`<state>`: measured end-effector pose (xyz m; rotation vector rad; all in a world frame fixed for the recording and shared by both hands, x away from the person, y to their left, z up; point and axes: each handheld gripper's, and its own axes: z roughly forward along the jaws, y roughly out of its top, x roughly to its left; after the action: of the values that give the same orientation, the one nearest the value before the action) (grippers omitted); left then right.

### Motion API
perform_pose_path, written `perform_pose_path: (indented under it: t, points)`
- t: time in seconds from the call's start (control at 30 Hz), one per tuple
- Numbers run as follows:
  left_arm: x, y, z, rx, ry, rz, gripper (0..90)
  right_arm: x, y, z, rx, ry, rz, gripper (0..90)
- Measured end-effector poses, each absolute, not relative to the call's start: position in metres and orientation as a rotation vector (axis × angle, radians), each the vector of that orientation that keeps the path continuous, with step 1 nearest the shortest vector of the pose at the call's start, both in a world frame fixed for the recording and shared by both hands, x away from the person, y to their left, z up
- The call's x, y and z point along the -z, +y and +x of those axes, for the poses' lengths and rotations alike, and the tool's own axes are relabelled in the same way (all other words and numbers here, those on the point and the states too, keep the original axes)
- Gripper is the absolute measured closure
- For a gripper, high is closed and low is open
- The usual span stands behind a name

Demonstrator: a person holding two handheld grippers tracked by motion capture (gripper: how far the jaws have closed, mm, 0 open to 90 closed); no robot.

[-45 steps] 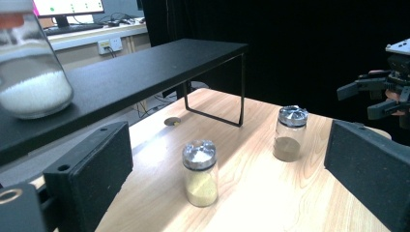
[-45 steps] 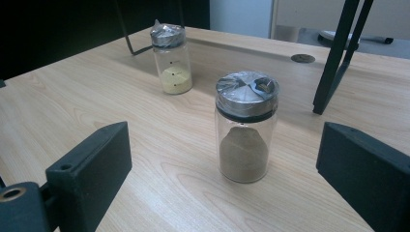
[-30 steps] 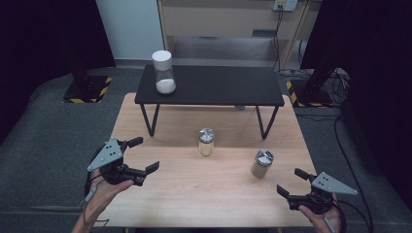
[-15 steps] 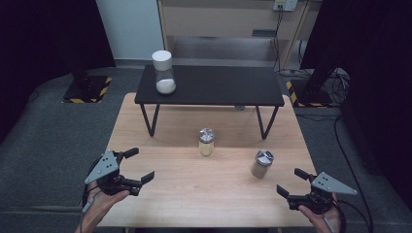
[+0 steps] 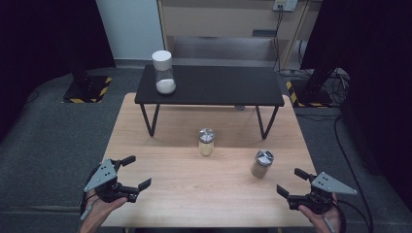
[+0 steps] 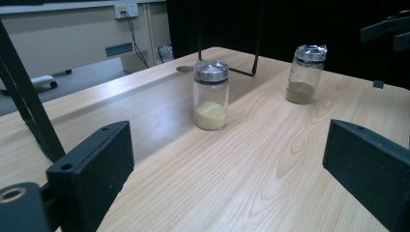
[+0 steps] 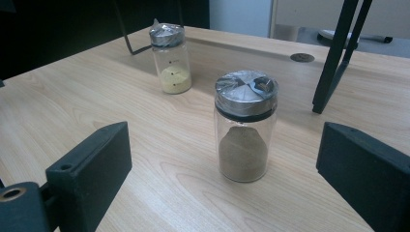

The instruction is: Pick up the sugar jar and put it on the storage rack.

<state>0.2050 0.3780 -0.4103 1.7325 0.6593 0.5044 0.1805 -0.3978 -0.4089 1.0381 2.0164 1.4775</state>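
Two small glass jars with silver lids stand on the wooden table (image 5: 175, 141). The jar of yellow powder (image 5: 206, 141) (image 6: 211, 95) (image 7: 171, 58) is near the table's middle; the jar of brown powder (image 5: 262, 164) (image 6: 304, 74) (image 7: 244, 124) stands to its right and nearer me. A taller white-lidded jar of white powder (image 5: 163, 72) rests on the left end of the black shelf (image 5: 218, 87). My left gripper (image 5: 132, 172) (image 6: 227, 169) hangs open over the front left corner, holding nothing. At the front right my right gripper (image 5: 292, 181) (image 7: 227, 169) is open, the brown jar just ahead of its jaws.
The black shelf stands on thin metal legs (image 5: 148, 119) across the table's far half. Grey carpet surrounds the table. Beyond it are a beige cabinet (image 5: 228, 24), cables (image 5: 335, 77) and yellow-black hazard-taped stand bases (image 5: 87, 90).
My left gripper has drawn back toward the table's front left edge. The right gripper and the jars have stayed put.
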Motion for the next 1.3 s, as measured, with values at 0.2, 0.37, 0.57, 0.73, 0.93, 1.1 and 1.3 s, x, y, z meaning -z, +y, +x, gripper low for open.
perform_pose_path:
  t: [0.2,0.37,0.57,0.73,0.93,1.1,1.3]
  points:
    - [0.416,0.380,0.203,-0.494,0.670,1.737,3.3,0.409,-0.398,0.180,-1.479,2.016,1.037,6.1]
    - [0.418,0.384,0.202,-0.495,0.665,1.727,3.4,0.409,-0.398,0.181,-1.478,2.017,1.038,6.1]
    - [0.424,0.393,0.205,-0.471,0.652,1.696,3.1,0.410,-0.398,0.181,-1.480,2.017,1.038,6.1]
    - [0.427,0.397,0.207,-0.455,0.645,1.691,1.2,0.410,-0.398,0.182,-1.485,2.021,1.034,6.1]
    - [0.429,0.401,0.209,-0.448,0.636,1.691,0.8,0.411,-0.399,0.182,-1.493,2.009,1.046,6.0]
    - [0.429,0.403,0.210,-0.435,0.638,1.685,0.8,0.410,-0.398,0.181,-1.487,2.011,1.044,6.0]
    - [0.430,0.405,0.209,-0.438,0.646,1.672,0.9,0.410,-0.399,0.181,-1.489,2.011,1.045,6.0]
